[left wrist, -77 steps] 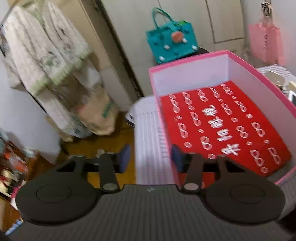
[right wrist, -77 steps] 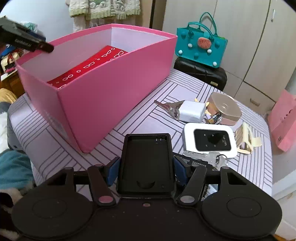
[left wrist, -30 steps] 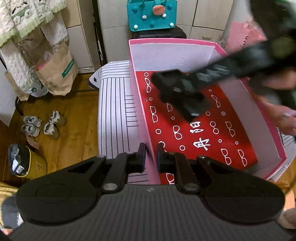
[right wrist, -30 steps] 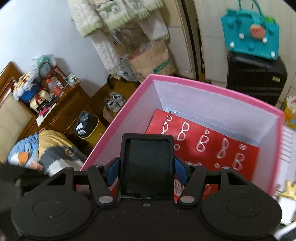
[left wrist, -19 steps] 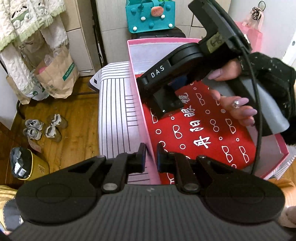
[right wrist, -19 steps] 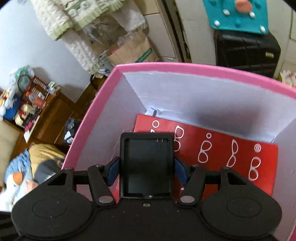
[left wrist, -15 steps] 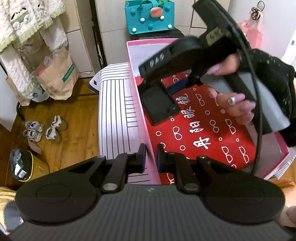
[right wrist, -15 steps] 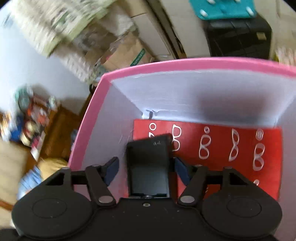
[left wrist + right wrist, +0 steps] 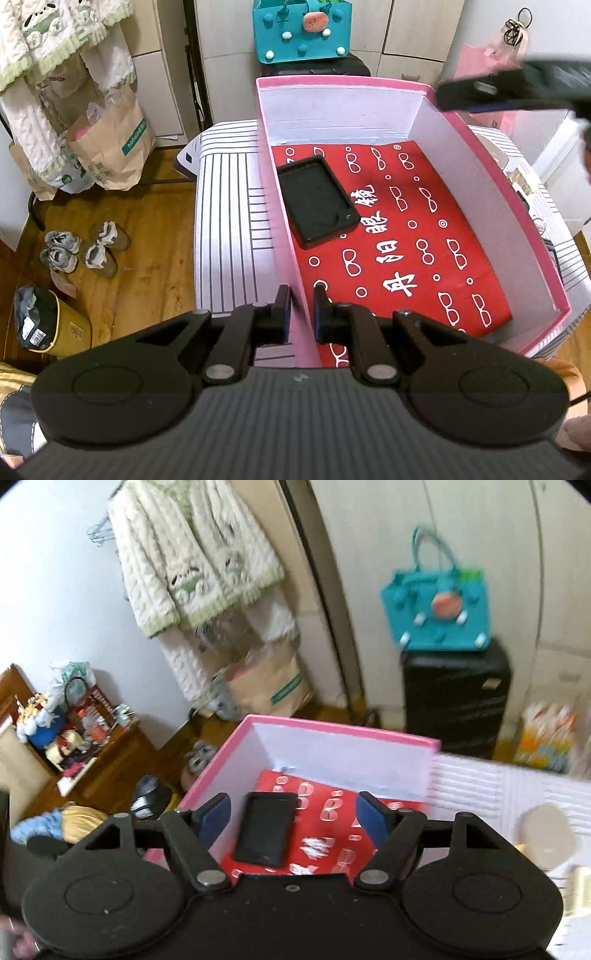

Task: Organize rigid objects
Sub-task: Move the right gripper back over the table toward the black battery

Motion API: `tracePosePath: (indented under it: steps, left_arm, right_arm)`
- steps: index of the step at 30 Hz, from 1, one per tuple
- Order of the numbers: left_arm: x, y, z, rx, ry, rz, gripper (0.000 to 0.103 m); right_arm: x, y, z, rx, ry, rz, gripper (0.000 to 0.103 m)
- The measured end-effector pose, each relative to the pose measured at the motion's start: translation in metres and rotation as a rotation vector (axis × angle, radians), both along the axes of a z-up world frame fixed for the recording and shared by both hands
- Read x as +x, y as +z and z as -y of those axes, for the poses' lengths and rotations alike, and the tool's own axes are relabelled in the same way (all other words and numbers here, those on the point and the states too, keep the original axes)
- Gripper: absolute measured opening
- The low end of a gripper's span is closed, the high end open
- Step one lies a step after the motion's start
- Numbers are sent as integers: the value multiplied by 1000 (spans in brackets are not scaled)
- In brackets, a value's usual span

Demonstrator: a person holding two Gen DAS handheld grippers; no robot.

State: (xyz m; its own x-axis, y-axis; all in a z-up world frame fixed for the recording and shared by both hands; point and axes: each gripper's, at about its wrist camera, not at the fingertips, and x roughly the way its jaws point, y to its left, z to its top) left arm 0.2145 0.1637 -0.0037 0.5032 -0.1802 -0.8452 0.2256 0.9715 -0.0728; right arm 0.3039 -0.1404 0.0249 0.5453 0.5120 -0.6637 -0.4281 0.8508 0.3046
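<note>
Left gripper [image 9: 299, 308] sits at the lower centre of its frame, its jaws pinched on the near left wall of the pink box [image 9: 280, 206], while the right gripper [image 9: 293, 818] hovers above the box with jaws spread wide and nothing between them. White glasses outlines and Chinese characters mark the red sheet [image 9: 399, 236] lining the box floor, where the black tray [image 9: 317, 201] lies flat against the left wall. A teal handbag [image 9: 437, 609] stands at upper right on a black suitcase [image 9: 456, 698].
</note>
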Motion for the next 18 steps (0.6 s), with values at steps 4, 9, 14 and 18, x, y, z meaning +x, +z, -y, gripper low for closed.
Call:
tracePosePath:
  steps: [4,9,14,18]
  left_arm:
    - [0,0,0,-1,4,-6,11]
    - [6,1,0,0,-8,-81,12]
    - [5,1,6,46,-2,-93,13]
    - [0,0,11,62,30,-73,8]
  right_arm:
    - [-33,7,26,-88,56,105,79]
    - [-69,10,53,-240,42,245,79]
    - [-86,-5,93,-300,-23,287,86]
    - [-93,-37,122,-356,-61,247,86]
